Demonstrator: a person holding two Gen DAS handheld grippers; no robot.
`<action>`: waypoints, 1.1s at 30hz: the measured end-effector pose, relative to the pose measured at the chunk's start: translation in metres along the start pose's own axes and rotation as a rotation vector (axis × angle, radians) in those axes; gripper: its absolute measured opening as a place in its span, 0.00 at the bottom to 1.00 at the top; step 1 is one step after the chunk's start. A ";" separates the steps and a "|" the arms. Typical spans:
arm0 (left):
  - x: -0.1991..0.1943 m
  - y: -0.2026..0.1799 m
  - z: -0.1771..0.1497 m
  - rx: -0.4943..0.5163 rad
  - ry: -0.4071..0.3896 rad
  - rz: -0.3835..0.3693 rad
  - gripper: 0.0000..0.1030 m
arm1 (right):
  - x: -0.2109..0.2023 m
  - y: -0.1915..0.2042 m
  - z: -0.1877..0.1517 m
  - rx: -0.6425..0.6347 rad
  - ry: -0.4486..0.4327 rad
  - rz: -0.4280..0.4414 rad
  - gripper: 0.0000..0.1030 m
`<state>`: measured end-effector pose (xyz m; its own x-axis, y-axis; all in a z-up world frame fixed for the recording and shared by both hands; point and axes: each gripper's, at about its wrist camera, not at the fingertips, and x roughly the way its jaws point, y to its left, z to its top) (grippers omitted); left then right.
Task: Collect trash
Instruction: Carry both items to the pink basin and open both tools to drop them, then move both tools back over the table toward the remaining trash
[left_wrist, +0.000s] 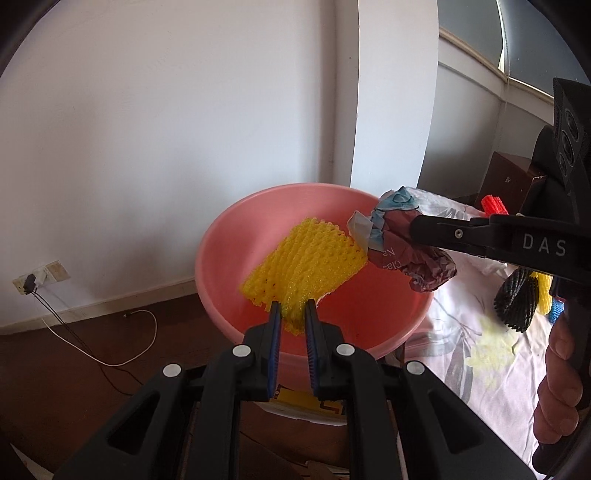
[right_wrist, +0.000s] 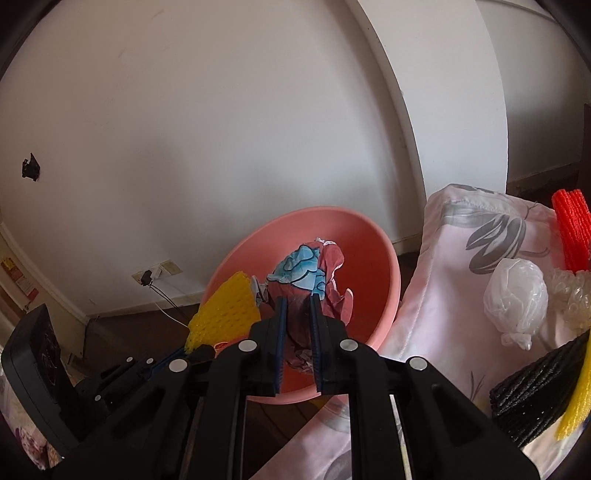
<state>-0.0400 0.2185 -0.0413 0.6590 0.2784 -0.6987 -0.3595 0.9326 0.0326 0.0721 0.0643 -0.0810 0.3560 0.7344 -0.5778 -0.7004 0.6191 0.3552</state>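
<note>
Left wrist view: the left gripper (left_wrist: 293, 308) holds a yellow foam net (left_wrist: 303, 264) by its near edge, the fingers (left_wrist: 275, 325) narrowed onto it. The net extends forward from the fingertips and hangs over the open mouth of the pink basin (left_wrist: 221, 236), which lies directly ahead of and below the fingers. To the right of the fingers, the right gripper (left_wrist: 417, 230) enters from the side, clamped on a crumpled wrapper (left_wrist: 413, 251) printed in maroon and light blue; the wrapper touches the far right corner of the net, above the basin's right rim. A hand (left_wrist: 561, 373) grips the right gripper's handle at the right margin. Farther right of the fingers, a black foam net (left_wrist: 517, 302) lies on the floral sheet (left_wrist: 465, 314).

Right wrist view: the right gripper (right_wrist: 297, 299) pinches the crumpled wrapper (right_wrist: 310, 273) between narrowly set fingers (right_wrist: 282, 317), just ahead of the fingertips and over the pink basin (right_wrist: 376, 251). Left of the fingers, the yellow foam net (right_wrist: 225, 310) rises from the left gripper (right_wrist: 192, 350). Right of the fingers, on the floral sheet (right_wrist: 443, 258), lie a knotted clear plastic bag (right_wrist: 517, 299), a red foam net (right_wrist: 572, 229) and the black foam net (right_wrist: 535, 391).
</note>
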 end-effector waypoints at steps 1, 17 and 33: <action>0.003 0.000 -0.001 0.001 0.007 0.000 0.12 | 0.002 0.000 -0.001 0.000 0.005 -0.005 0.12; 0.003 0.005 -0.007 -0.041 0.007 -0.020 0.38 | 0.018 0.009 -0.008 -0.021 0.058 -0.026 0.17; -0.028 -0.003 -0.007 -0.063 -0.073 -0.082 0.41 | -0.029 0.009 -0.026 -0.068 -0.023 -0.065 0.29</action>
<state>-0.0617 0.2068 -0.0268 0.7333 0.2195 -0.6435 -0.3417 0.9372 -0.0697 0.0395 0.0411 -0.0798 0.4153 0.7002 -0.5808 -0.7158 0.6455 0.2664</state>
